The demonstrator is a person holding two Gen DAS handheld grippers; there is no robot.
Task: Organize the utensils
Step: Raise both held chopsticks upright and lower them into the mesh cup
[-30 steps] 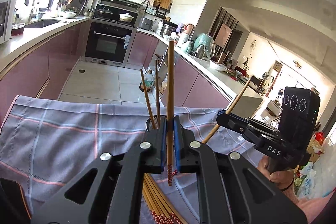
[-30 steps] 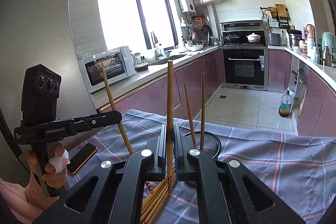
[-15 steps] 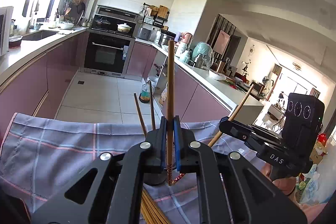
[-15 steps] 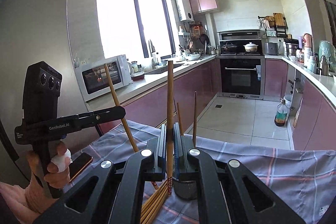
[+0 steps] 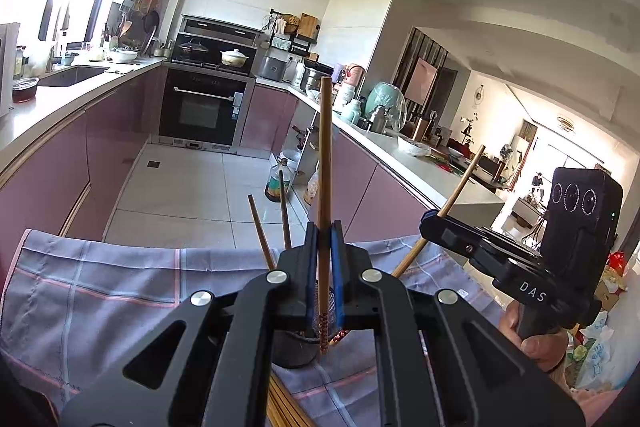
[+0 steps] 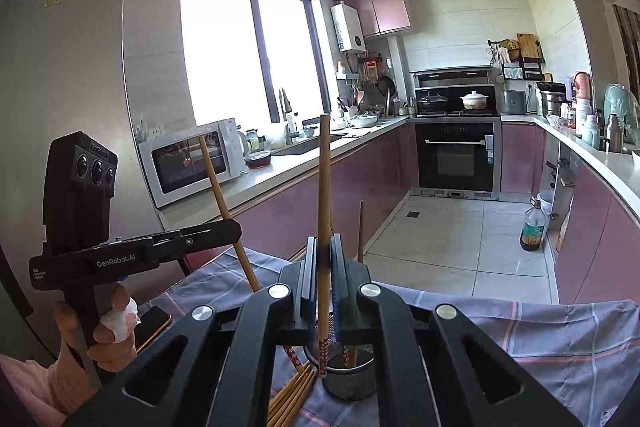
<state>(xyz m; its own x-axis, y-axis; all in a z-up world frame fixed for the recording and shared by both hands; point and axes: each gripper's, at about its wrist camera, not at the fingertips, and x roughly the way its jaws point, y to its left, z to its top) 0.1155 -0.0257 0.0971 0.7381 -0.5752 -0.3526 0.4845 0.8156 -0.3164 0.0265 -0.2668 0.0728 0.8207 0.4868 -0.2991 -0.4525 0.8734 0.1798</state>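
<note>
My left gripper [image 5: 324, 241] is shut on a wooden chopstick [image 5: 325, 147] held upright, its patterned tip hanging just over the dark mesh holder [image 5: 294, 351]. Two chopsticks [image 5: 262, 231] stand in that holder. My right gripper [image 6: 324, 249] is shut on another upright chopstick [image 6: 324, 179], its tip at the holder's [image 6: 352, 383] near rim. Each view shows the other gripper from the side: the right gripper [image 5: 434, 223] and the left gripper [image 6: 236, 227], each with a slanted chopstick. A bundle of loose chopsticks [image 6: 294, 393] lies on the cloth beside the holder.
A grey checked cloth [image 6: 560, 339] covers the table. A phone [image 6: 154, 323] lies near its left edge, by the hand holding the left gripper. Beyond the table are a tiled floor, pink cabinets, an oven and a microwave [image 6: 188, 159].
Both grippers have risen a little with their chopsticks. The holder now shows lower in both views, below the chopstick tips. Both grips are unchanged.
</note>
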